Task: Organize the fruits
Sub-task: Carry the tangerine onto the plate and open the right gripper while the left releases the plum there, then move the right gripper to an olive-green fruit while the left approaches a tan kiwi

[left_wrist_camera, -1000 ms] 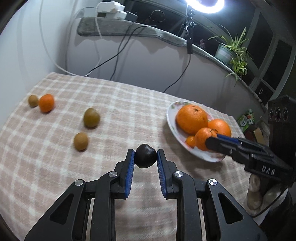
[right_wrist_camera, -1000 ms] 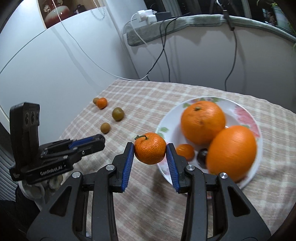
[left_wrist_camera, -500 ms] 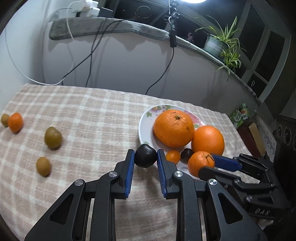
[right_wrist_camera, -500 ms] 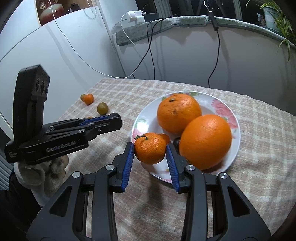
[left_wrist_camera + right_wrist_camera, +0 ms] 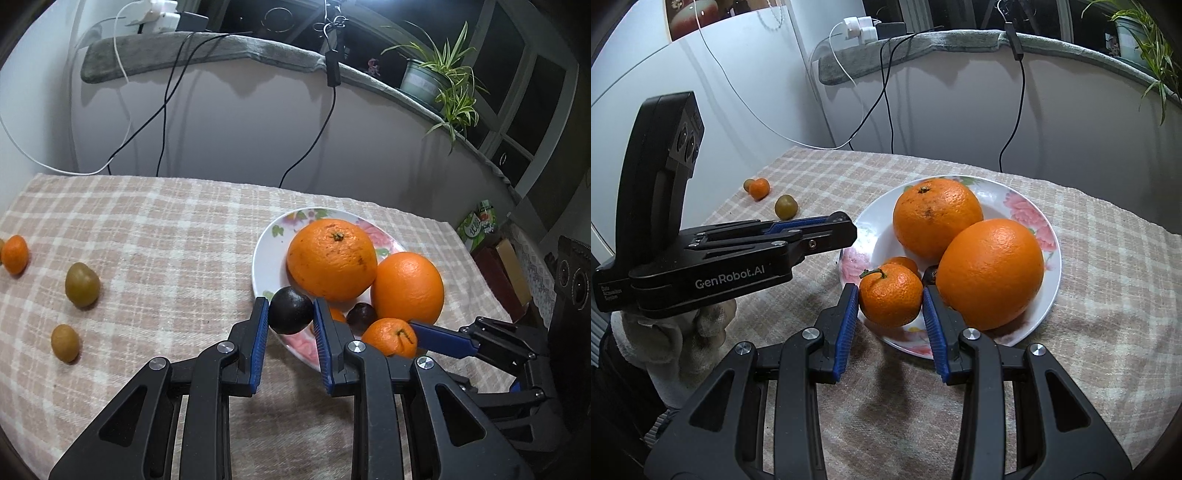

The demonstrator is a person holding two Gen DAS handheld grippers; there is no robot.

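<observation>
My left gripper (image 5: 290, 314) is shut on a dark plum (image 5: 290, 311), held over the near left rim of the flowered plate (image 5: 267, 254). My right gripper (image 5: 891, 300) is shut on a small mandarin (image 5: 891, 297) with a stem, low over the plate's (image 5: 1052, 266) near edge. On the plate lie two big oranges (image 5: 332, 258) (image 5: 407, 288), another dark plum (image 5: 361, 315) and a tiny orange fruit (image 5: 903, 263). In the left wrist view the mandarin (image 5: 388, 335) and the right gripper's blue finger (image 5: 441, 339) show at the right.
On the checked cloth (image 5: 166, 240) at the left lie two greenish-brown fruits (image 5: 82, 284) (image 5: 65, 342) and a small mandarin (image 5: 14, 254). Cables hang down the wall behind. A potted plant (image 5: 439, 85) stands on the ledge. A gloved hand (image 5: 676, 332) holds the left gripper's body (image 5: 713, 258).
Both grippers have moved in over the plate with their fruits. The left one came from the cloth's middle rightward to the plate's rim; the mandarin now hangs over the plate's near edge.
</observation>
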